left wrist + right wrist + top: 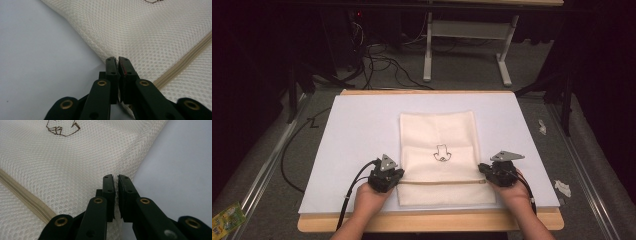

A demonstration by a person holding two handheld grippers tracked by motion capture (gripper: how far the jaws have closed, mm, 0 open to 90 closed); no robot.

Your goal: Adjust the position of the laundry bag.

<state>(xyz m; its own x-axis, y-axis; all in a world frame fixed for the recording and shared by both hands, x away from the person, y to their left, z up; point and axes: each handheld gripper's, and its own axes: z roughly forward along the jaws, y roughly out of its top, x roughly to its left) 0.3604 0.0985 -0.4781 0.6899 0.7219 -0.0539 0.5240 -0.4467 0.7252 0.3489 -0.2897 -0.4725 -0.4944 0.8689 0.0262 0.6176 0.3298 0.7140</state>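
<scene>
Cream mesh bag (438,150), folded, with a beige zipper (442,182) and a small dark drawing (442,153), flat at centre frame on a white sheet (357,130) over the table (427,220). Left gripper (398,176) at lower left of the bag, jaws pinched nearly closed on its left edge. Right gripper (482,168) at lower right, likewise clamped on the right edge.

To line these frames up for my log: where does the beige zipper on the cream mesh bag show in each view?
High view: the beige zipper crosses the cream mesh bag between both hands.
Left gripper view: diagonal at right.
Right gripper view: diagonal at lower left.
Shared landmark: the brown outline drawing.
</scene>
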